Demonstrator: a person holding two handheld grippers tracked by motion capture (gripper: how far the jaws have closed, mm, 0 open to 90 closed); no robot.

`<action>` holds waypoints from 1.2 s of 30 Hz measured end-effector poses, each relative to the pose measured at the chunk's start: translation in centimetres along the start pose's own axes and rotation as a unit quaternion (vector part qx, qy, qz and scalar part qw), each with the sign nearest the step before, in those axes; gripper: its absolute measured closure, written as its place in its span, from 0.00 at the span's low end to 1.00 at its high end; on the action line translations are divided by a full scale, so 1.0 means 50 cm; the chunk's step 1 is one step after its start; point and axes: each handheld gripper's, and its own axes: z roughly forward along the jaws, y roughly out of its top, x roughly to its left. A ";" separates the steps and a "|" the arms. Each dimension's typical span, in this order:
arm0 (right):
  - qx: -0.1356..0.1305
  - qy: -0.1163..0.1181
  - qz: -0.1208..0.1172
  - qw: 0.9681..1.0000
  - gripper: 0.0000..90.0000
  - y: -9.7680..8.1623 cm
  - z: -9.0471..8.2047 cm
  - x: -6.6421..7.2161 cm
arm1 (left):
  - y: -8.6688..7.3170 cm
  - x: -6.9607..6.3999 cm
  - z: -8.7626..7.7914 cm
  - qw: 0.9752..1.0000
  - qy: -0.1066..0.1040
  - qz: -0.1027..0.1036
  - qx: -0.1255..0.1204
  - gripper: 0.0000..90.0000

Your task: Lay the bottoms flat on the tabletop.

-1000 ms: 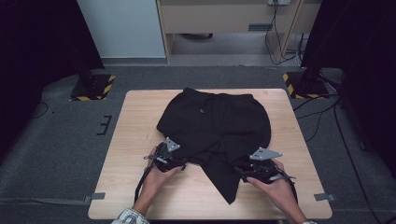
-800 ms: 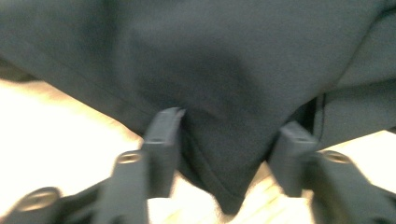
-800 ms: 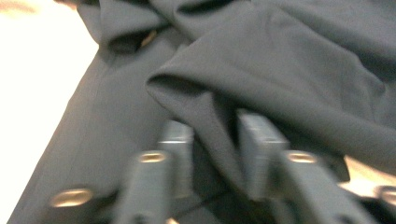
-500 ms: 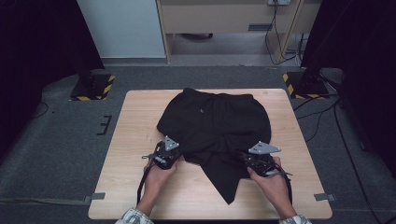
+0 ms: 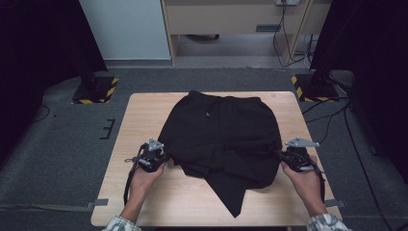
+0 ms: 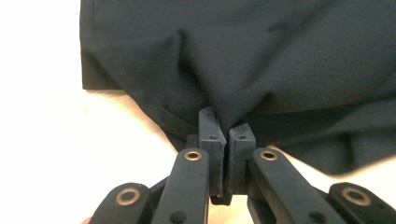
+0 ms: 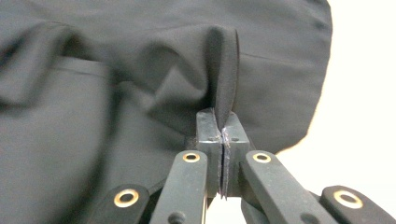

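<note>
One pair of black shorts (image 5: 223,134) lies crumpled on the middle of the table (image 5: 139,115), waistband toward twelve o'clock and a loose pointed flap trailing toward six o'clock. Two hand-held grippers work it, one at each side. The left hand-held gripper (image 5: 159,158), at about eight o'clock of the shorts, has its jaws pressed together on a pinch of the fabric's edge; in the left gripper view the cloth (image 6: 233,70) gathers into folds that run down into the closed jaws. The right hand-held gripper (image 5: 285,155), at about four o'clock, is likewise pinching the shorts, with a raised ridge of cloth (image 7: 223,74) caught between its pads. Two hands hold them, the left hand (image 5: 144,179) and the right hand (image 5: 305,182), both coming in from six o'clock. One table carries it all, standing on grey floor (image 5: 57,144).
</note>
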 end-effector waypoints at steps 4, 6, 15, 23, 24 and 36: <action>0.009 -0.021 0.043 0.999 0.88 0.010 0.031 -0.030 | 0.008 0.014 0.036 1.000 0.018 -0.020 0.015 0.94; 0.008 -0.020 0.046 0.999 0.82 0.010 0.034 -0.031 | 0.006 0.017 0.039 0.999 0.020 -0.024 0.012 0.89; -0.025 -0.007 0.001 1.000 0.23 -0.012 -0.035 0.025 | -0.032 0.008 -0.009 0.998 -0.002 -0.012 -0.062 0.38; -0.044 0.058 -0.039 0.997 0.25 -0.039 -0.050 0.111 | -0.068 -0.058 -0.040 0.997 0.002 0.015 -0.079 0.30; -0.037 0.069 -0.049 0.996 0.25 -0.044 -0.040 0.124 | -0.065 -0.069 -0.038 0.996 0.006 0.020 -0.084 0.30; 0.033 0.069 -0.134 0.988 0.77 -0.087 0.032 0.187 | -0.068 -0.099 -0.028 0.996 -0.020 0.048 -0.070 0.26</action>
